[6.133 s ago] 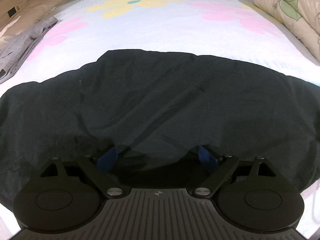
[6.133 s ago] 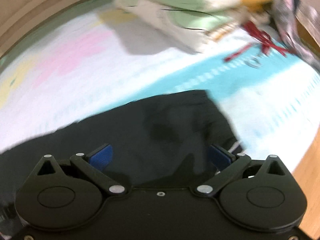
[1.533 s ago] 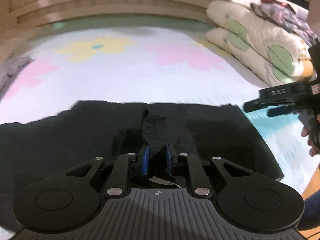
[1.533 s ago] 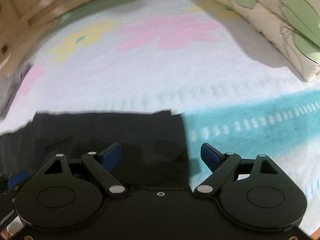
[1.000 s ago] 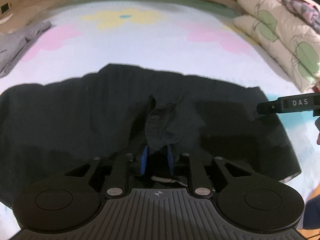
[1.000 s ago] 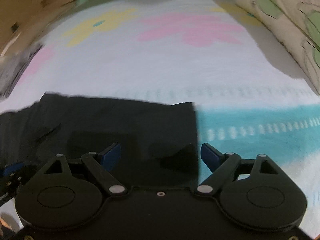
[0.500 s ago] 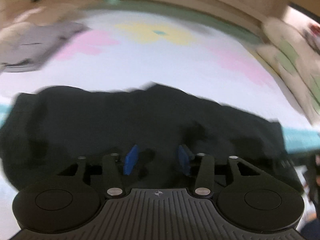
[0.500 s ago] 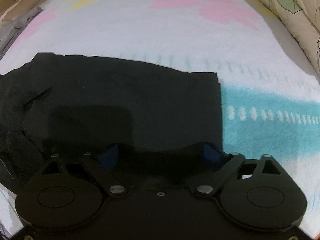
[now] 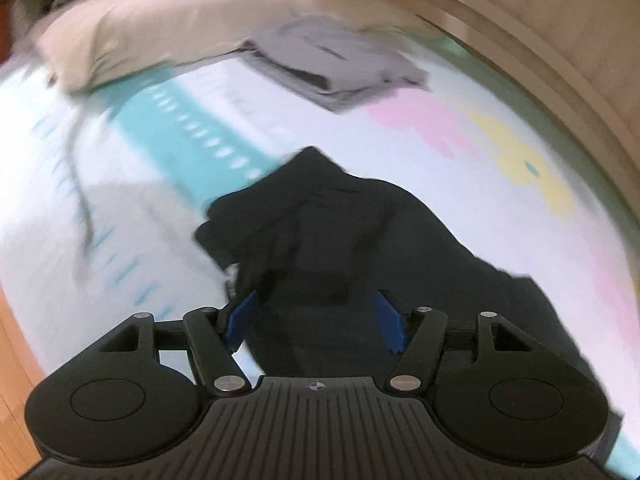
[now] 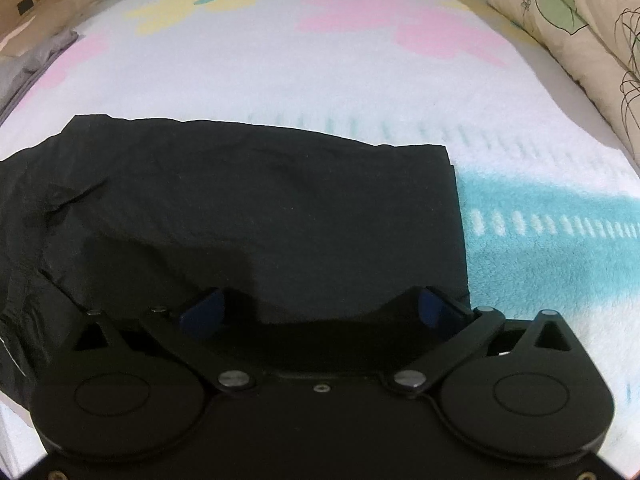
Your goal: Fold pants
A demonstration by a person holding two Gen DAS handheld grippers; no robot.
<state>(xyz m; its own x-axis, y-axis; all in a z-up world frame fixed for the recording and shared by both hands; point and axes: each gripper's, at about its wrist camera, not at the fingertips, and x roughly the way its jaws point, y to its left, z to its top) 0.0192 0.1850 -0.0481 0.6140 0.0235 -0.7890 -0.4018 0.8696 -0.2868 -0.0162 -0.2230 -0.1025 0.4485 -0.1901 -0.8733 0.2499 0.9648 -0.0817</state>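
Counting: one pair of black pants (image 10: 256, 216), two grippers, one grey folded garment (image 9: 340, 68), two flowered pillows (image 10: 576, 28).
Pants place: they lie flat on the flowered blanket (image 10: 320, 64); their straight edge is next to the teal stripe (image 10: 552, 224).
Left gripper (image 9: 316, 318): jaws have just been opening; black cloth lies under the gap, and the blue pads (image 9: 388, 320) do not press it.
Right gripper (image 10: 320, 308): jaws wide apart, low over the near edge of the pants, nothing pinched.
Hard to see: the left wrist view is blurred; the near edge of the pants is hidden behind both gripper bodies.
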